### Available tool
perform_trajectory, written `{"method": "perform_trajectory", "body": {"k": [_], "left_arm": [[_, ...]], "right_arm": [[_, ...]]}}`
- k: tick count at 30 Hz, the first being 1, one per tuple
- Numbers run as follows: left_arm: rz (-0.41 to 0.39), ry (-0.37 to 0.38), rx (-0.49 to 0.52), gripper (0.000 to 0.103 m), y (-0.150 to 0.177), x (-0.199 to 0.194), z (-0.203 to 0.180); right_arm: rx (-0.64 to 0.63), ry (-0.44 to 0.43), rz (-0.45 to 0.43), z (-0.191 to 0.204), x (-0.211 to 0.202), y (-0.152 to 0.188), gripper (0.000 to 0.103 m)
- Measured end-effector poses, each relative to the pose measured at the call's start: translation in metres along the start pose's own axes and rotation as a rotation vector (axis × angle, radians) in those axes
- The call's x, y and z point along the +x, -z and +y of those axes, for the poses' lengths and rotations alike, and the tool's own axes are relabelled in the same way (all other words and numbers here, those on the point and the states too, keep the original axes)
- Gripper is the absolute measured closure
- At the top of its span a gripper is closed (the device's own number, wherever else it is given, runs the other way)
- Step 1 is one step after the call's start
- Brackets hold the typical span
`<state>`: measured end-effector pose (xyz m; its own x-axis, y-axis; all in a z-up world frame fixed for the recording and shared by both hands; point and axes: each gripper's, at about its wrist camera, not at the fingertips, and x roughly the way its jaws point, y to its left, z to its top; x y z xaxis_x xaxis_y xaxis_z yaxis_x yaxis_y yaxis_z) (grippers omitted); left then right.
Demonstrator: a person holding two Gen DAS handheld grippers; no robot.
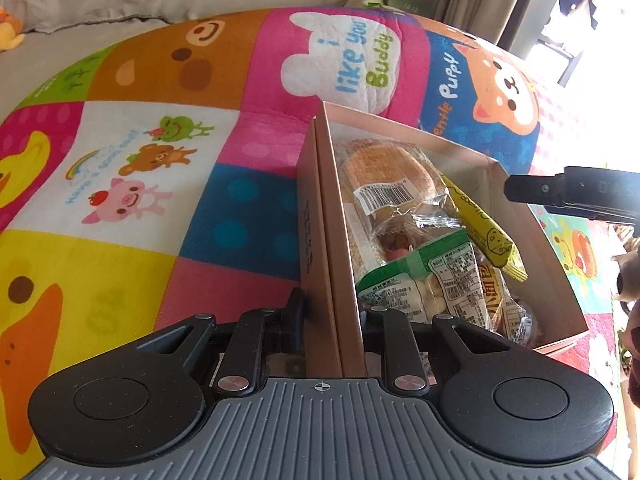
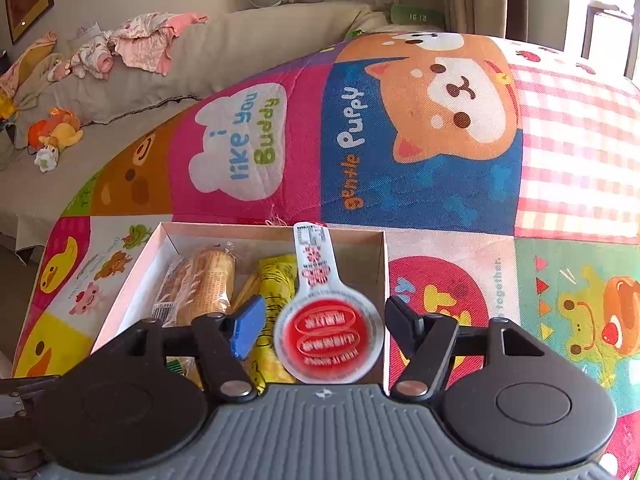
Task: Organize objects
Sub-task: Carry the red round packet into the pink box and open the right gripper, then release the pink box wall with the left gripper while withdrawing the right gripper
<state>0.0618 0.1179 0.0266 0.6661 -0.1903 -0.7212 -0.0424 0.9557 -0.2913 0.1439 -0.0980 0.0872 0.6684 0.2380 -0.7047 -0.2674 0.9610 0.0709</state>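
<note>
On top of a bright play mat (image 1: 168, 184) with ducks, bears and a puppy sits a pink cardboard box (image 1: 532, 240) full of snacks. Seen from the left wrist, the left gripper (image 1: 335, 312) pinches the near wall of the box, down at six o'clock, with one finger outside and one finger inside. It looks clenched tight on that wall, and I think this is to keep the box from sliding while things go in. Inside the box, near the middle, lies a bread roll in a clear wrapper (image 1: 388, 176), and a long yellow snack stick (image 1: 480, 224) lies toward three o'clock of it. A green and white snack bag (image 1: 424, 280) lies closer to the gripper, at about five o'clock from the roll. Over at three o'clock of this view, the tip of the other tool pokes in above the far side of the box. Seen from the right wrist, the right gripper (image 2: 325, 320) hangs over the box with its fingers apart, and neither one presses on anything. Between them is a round white snack cup with a red lid and a long tab (image 2: 328, 332) that points to twelve o'clock. It looks a bit blurry, so it may be dropping loose into the box, though I cannot tell if it has landed. That seems to be the job: put each snack in the box so they all stay together. A grey sofa (image 2: 224, 52) with some pink clothes (image 2: 148, 40) and a soft toy (image 2: 56, 132) stands behind the mat, at ten o'clock.
</note>
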Motion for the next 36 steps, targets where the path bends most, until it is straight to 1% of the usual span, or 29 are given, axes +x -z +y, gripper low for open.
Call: {"method": "perform_trajectory", "body": {"k": [3,5,6,8,10,13,15,17,19,20,21,22,24,25,26,27,30,32,34,36], "left_arm": [[0.002,-0.003,0.002,0.080,0.000,0.001,0.000],[0.004,-0.009,0.004,0.080,-0.001,0.001,-0.001],[0.005,-0.016,0.007,0.081,-0.001,0.001,-0.003],[0.010,-0.028,0.015,0.081,-0.003,0.003,-0.007],[0.020,-0.031,0.030,0.082,-0.006,0.008,-0.016],[0.040,-0.025,0.082,0.081,-0.013,0.023,-0.044],[0.047,-0.004,0.125,0.082,-0.018,0.037,-0.062],[0.034,-0.018,0.154,0.085,-0.023,0.047,-0.072],[0.026,-0.046,0.184,0.079,-0.026,0.053,-0.072],[0.021,-0.069,0.189,0.067,-0.027,0.056,-0.068],[0.006,-0.077,0.177,0.052,-0.027,0.057,-0.061],[-0.011,-0.075,0.159,0.046,-0.028,0.057,-0.054],[-0.024,-0.098,0.128,0.024,-0.032,0.058,-0.046],[-0.029,-0.120,0.129,0.019,-0.034,0.059,-0.045],[-0.036,-0.141,0.141,0.011,-0.035,0.060,-0.045],[-0.046,-0.158,0.155,0.005,-0.037,0.061,-0.046],[-0.028,-0.165,0.162,0.004,-0.039,0.065,-0.049],[-0.028,-0.185,0.163,0.006,-0.040,0.067,-0.053],[-0.025,-0.185,0.160,0.012,-0.040,0.067,-0.056],[-0.023,-0.176,0.158,0.023,-0.040,0.065,-0.058]], "right_arm": [[-0.065,0.001,-0.040,-0.003,-0.021,0.009,0.033],[-0.110,-0.052,-0.044,-0.009,-0.040,0.021,0.032],[-0.126,-0.085,-0.037,-0.012,-0.049,0.029,0.027],[-0.159,-0.153,-0.019,-0.017,-0.067,0.050,0.023],[-0.199,-0.176,-0.006,-0.020,-0.079,0.073,0.023],[-0.235,-0.125,0.001,-0.024,-0.078,0.099,0.022],[-0.210,-0.074,0.002,-0.030,-0.069,0.106,0.022],[-0.163,-0.003,-0.010,-0.039,-0.056,0.108,0.022],[-0.105,0.032,-0.031,-0.048,-0.047,0.107,0.022],[-0.075,0.027,-0.038,-0.052,-0.044,0.106,0.022],[-0.049,0.000,-0.039,-0.055,-0.041,0.105,0.022],[-0.030,-0.020,-0.049,-0.057,-0.039,0.106,0.022],[-0.041,-0.033,-0.071,-0.055,-0.037,0.110,0.022],[-0.045,-0.037,-0.082,-0.054,-0.036,0.111,0.022],[-0.043,-0.040,-0.088,-0.053,-0.034,0.111,0.022],[-0.039,-0.042,-0.091,-0.052,-0.033,0.110,0.022],[-0.037,-0.029,-0.106,-0.049,-0.030,0.108,0.022],[-0.043,0.002,-0.123,-0.048,-0.029,0.108,0.022],[-0.028,0.037,-0.129,-0.050,-0.028,0.106,0.022],[-0.006,0.073,-0.131,-0.053,-0.028,0.105,0.022]]}}
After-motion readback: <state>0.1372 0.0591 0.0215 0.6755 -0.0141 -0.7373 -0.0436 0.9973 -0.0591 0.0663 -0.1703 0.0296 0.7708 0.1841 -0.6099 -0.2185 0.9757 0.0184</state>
